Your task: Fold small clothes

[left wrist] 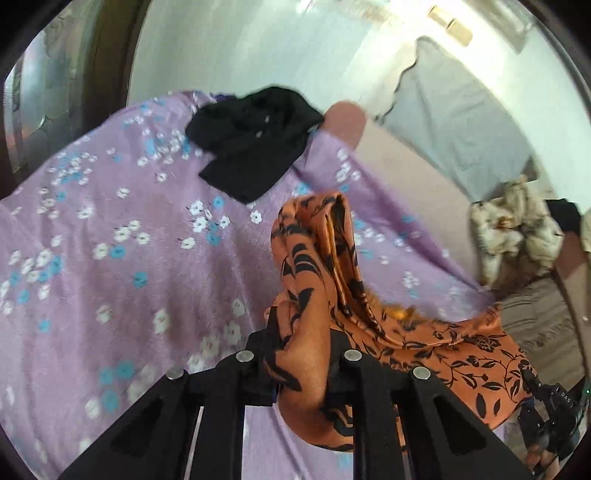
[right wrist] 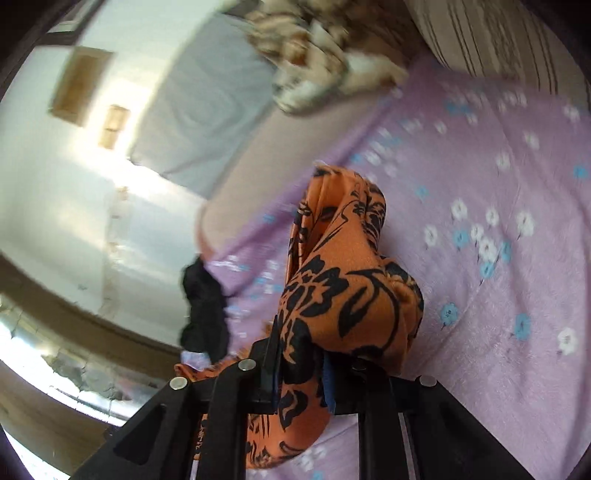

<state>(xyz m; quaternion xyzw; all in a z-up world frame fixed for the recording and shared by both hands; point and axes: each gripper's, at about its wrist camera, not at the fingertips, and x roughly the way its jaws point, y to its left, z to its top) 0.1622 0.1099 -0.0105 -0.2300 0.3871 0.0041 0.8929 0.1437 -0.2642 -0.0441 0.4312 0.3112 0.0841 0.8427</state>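
Note:
An orange cloth with black floral print (left wrist: 321, 280) hangs bunched between both grippers above a lilac flowered bedsheet (left wrist: 110, 258). My left gripper (left wrist: 303, 332) is shut on one bunched end of it. My right gripper (right wrist: 301, 354) is shut on another end of the same cloth (right wrist: 340, 280), which stands up in folds past the fingers. In the left wrist view the cloth trails to the right toward the right gripper's body (left wrist: 550, 413). The lilac sheet (right wrist: 498, 258) lies below.
A crumpled black garment (left wrist: 251, 136) lies on the sheet further out; it also shows in the right wrist view (right wrist: 203, 310). A cream and brown patterned garment (left wrist: 517, 236) lies near a striped pillow (right wrist: 480, 33). A grey pillow (left wrist: 461, 122) leans at the wall.

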